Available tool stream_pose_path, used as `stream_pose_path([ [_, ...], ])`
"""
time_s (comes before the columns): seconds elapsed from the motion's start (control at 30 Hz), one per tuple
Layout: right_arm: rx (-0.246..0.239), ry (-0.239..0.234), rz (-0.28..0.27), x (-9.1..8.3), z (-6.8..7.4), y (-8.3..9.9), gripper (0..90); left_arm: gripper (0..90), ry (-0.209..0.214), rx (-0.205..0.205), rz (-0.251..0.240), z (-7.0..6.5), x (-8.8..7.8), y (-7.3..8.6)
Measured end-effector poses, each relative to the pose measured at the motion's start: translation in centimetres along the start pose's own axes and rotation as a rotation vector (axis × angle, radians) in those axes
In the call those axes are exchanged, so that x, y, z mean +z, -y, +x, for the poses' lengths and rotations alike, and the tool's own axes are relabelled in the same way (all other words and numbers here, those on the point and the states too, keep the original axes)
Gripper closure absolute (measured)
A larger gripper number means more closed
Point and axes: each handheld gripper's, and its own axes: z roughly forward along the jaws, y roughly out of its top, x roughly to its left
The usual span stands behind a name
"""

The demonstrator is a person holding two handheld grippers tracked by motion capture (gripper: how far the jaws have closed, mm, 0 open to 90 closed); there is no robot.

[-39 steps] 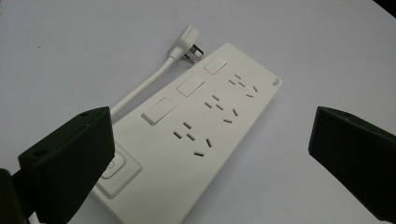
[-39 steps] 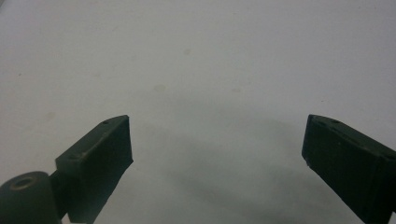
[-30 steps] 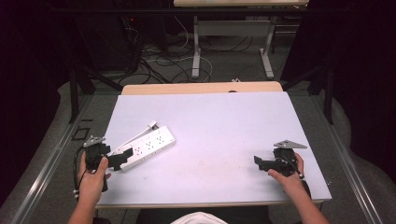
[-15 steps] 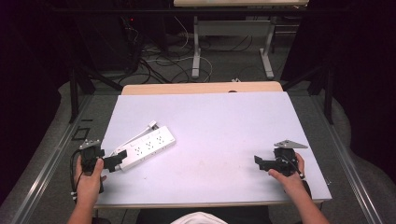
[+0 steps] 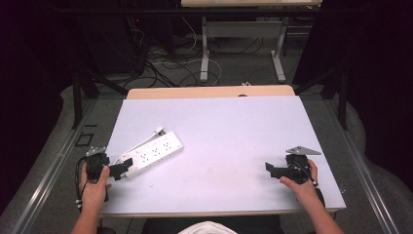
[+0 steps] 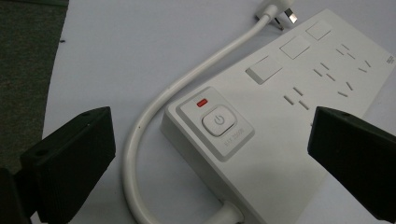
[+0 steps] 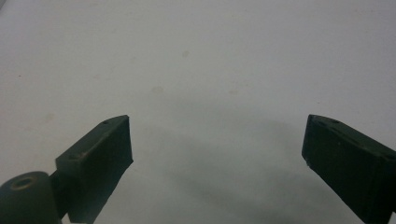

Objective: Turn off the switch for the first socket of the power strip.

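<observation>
A white power strip (image 5: 152, 155) lies at an angle on the left part of the pale table (image 5: 234, 126). Its cord (image 6: 154, 121) loops from the near end round to a plug (image 6: 279, 10) lying by the far end. A round power button (image 6: 219, 120) with a red light sits at the near end. My left gripper (image 5: 119, 168) is open at the strip's near end, its jaws apart on either side of the button end (image 6: 205, 154). My right gripper (image 5: 273, 168) is open over bare table at the right front, nothing between its jaws (image 7: 215, 163).
The table's front edge (image 5: 219, 212) runs just under both hands. Beyond the far edge is a wooden strip (image 5: 209, 91), then floor with tangled cables (image 5: 165, 63) and metal table legs (image 5: 204, 48). Dark curtains close off both sides.
My left gripper has drawn back slightly toward the front left, away from the power strip. The right gripper has stayed put.
</observation>
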Motion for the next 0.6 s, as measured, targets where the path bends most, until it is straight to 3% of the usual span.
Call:
stream_pose_path([
  [0.53,-0.001,0.000,0.004,0.07,-0.15,0.08,7.7,0.6,0.009,0.028,0.030,-0.60,0.42,-0.08],
  [0.6,-0.001,0.003,0.004,0.13,-0.16,0.08,7.7,0.6,0.004,0.032,0.016,-0.62,0.57,-0.04],
])
